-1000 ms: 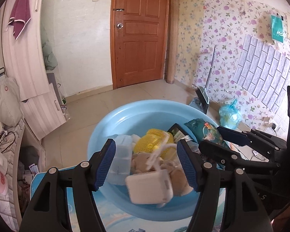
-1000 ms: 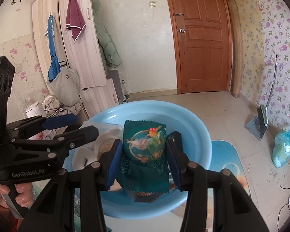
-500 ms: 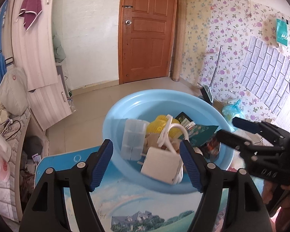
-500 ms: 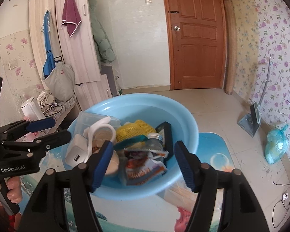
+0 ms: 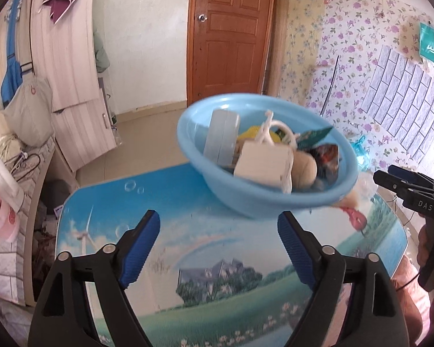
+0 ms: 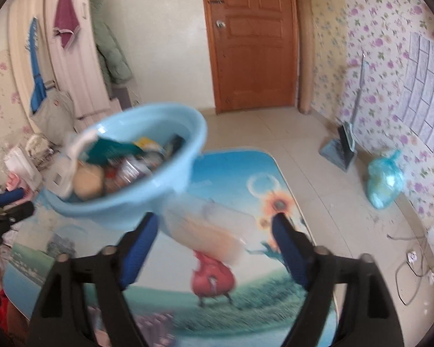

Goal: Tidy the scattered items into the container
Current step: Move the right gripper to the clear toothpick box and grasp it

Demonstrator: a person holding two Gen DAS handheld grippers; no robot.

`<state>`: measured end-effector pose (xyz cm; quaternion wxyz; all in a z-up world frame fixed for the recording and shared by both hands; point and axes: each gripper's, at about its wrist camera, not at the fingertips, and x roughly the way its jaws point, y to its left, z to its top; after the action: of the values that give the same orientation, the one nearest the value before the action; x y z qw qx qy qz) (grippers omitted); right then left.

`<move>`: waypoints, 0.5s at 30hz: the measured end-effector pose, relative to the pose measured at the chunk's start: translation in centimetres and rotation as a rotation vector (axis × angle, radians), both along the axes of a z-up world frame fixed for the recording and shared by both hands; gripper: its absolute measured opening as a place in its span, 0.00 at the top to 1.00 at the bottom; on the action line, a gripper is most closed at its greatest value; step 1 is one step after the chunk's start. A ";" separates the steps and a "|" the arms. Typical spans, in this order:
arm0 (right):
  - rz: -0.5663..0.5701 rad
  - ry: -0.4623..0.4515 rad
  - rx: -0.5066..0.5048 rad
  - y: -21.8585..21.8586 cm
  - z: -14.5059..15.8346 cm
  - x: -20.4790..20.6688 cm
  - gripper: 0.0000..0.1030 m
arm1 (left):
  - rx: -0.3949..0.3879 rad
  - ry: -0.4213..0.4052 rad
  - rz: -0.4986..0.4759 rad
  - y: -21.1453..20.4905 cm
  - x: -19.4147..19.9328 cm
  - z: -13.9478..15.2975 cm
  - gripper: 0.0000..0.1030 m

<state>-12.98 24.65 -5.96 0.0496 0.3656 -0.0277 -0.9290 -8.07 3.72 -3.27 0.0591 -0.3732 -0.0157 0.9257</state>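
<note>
Both my grippers are empty with fingers spread wide: the left gripper (image 5: 218, 245) and the right gripper (image 6: 215, 245) hang over the picture-printed tabletop (image 5: 217, 295). The round light-blue plastic basin (image 5: 263, 193) sits at the far edge, loaded with the white charger block with cable (image 5: 263, 164), the clear plastic box (image 5: 221, 138), the green snack packet (image 5: 315, 136) and a tan soft item (image 5: 303, 167).

Judgement: the step in hand is the retreat and a sweep for leftovers. A blurred pale object (image 6: 208, 231) shows beside the basin; I cannot identify it. It should be checked.

Against the frame half a second ago, both grippers have drawn back, the basin is smaller in view, and more tabletop shows.
</note>
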 end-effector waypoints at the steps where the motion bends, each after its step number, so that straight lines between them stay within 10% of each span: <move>1: -0.005 -0.014 0.001 0.4 -0.4 0.0 0.16 | 0.001 -0.005 -0.003 0.0 0.1 -0.2 0.17; 15: 0.060 -0.026 0.021 0.2 -2.8 -1.8 0.14 | -0.007 -0.032 -0.038 0.8 1.1 -1.0 0.14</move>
<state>-14.78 24.86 -8.74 0.0731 0.3789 -0.0076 -0.9225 -6.93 4.55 -4.31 0.0750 -0.3883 -0.0065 0.9185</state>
